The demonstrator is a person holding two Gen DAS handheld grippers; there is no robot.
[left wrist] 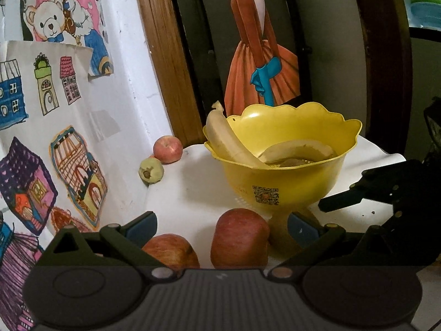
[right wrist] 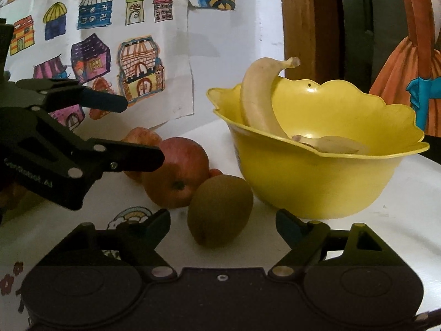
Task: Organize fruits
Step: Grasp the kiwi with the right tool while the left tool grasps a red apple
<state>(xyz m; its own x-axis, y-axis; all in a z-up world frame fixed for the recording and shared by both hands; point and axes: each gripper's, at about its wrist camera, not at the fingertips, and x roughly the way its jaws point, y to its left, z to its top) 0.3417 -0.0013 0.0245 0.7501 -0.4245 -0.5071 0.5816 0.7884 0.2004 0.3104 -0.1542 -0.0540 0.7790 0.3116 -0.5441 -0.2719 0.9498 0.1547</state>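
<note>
A yellow scalloped bowl (left wrist: 303, 173) (right wrist: 317, 182) stands on the white table and holds two bananas: one leans on the rim (left wrist: 226, 140) (right wrist: 259, 104), the other lies inside (left wrist: 297, 150) (right wrist: 333, 143). My left gripper (left wrist: 223, 229) (right wrist: 140, 132) is open, with a red apple (left wrist: 239, 240) (right wrist: 176, 171) between its fingers and a second red apple (left wrist: 171, 251) (right wrist: 140, 138) by its left finger. My right gripper (right wrist: 223, 220) is open around a brown kiwi (right wrist: 220, 209), close in front of the bowl. In the left wrist view one right fingertip (left wrist: 341, 200) shows.
Another red apple (left wrist: 168, 149) and a small green fruit (left wrist: 151, 169) lie against the wall behind the bowl. Children's drawings (left wrist: 35, 88) (right wrist: 91, 19) cover the white wall on the left. A wooden door frame (left wrist: 162, 55) (right wrist: 300, 24) rises behind the table (left wrist: 193, 193) (right wrist: 399, 220).
</note>
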